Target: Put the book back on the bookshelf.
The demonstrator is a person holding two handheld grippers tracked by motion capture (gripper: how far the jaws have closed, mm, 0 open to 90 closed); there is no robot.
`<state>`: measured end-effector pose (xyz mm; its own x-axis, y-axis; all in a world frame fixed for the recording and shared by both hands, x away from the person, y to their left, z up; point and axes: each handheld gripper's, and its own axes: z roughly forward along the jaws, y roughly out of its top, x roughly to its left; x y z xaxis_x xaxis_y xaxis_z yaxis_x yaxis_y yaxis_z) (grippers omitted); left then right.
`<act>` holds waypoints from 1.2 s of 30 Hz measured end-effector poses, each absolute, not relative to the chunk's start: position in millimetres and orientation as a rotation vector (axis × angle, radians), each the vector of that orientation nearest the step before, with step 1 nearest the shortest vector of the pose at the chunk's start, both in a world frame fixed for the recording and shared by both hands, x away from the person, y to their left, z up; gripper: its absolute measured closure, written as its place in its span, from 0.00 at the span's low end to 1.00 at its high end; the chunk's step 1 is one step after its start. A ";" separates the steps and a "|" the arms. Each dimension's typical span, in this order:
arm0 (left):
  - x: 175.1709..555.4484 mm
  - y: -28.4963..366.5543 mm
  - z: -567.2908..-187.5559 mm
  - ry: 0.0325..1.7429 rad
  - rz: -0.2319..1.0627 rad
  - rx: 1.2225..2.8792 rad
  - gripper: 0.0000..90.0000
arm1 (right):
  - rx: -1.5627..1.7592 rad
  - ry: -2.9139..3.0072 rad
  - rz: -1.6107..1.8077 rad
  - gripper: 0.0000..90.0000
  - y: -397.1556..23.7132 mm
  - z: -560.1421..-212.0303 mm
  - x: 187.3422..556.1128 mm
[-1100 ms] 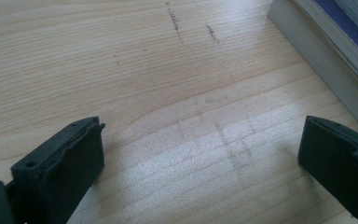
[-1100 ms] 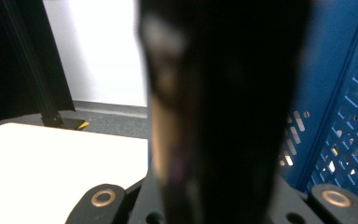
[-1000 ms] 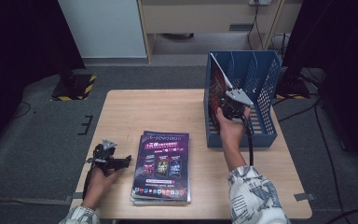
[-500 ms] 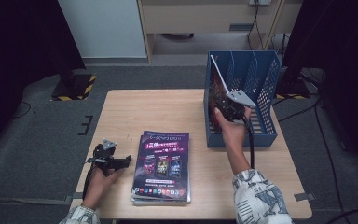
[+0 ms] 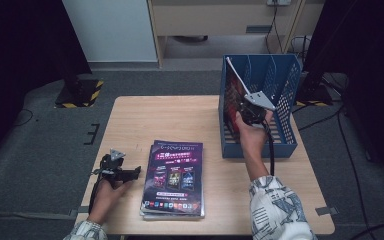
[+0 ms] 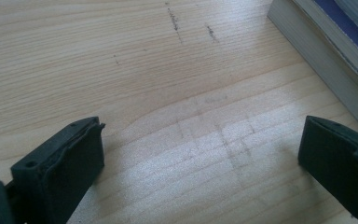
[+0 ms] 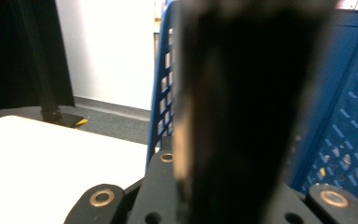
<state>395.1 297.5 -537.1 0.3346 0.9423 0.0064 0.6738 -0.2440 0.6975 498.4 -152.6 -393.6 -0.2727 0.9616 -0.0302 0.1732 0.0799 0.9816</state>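
A dark magazine point(image 5: 233, 95) stands upright in the left slot of the blue file rack point(image 5: 286, 85), tilted a little. My right gripper point(image 5: 248, 111) reaches into the rack from the front, shut on the magazine's lower edge. Its jaws have just been closing, with the magazine between them. In the right gripper view the dark magazine point(image 7: 233, 112) rises straight up between the jaws, close to the lens. My left gripper point(image 5: 136, 172) lies on the table, open, left of a stack of magazines point(image 5: 174, 175). Bare wood lies between its jaws point(image 6: 200, 154).
The wooden table point(image 5: 170, 115) carries the rack at its right rear and the stack near the front. The stack's edge point(image 6: 317, 51) lies just right of my left gripper. Grey floor, a white cabinet and dark stands surround the table.
The right hand has shifted only slightly at the rack, with the magazine still between its jaws. The left hand and the stack have not moved.
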 end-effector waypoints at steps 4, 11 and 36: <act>395.1 297.3 -537.1 1.410 0.581 2.007 0.00 | 1.173 1.543 1.238 0.97 -153.5 -390.6 500.2; 395.1 297.0 -537.0 1.409 0.580 2.007 0.00 | 1.181 1.496 1.159 0.97 -147.3 -390.9 507.6; 395.1 296.6 -537.1 1.406 0.577 2.007 0.00 | 1.157 1.540 1.194 0.76 -110.7 -402.2 504.6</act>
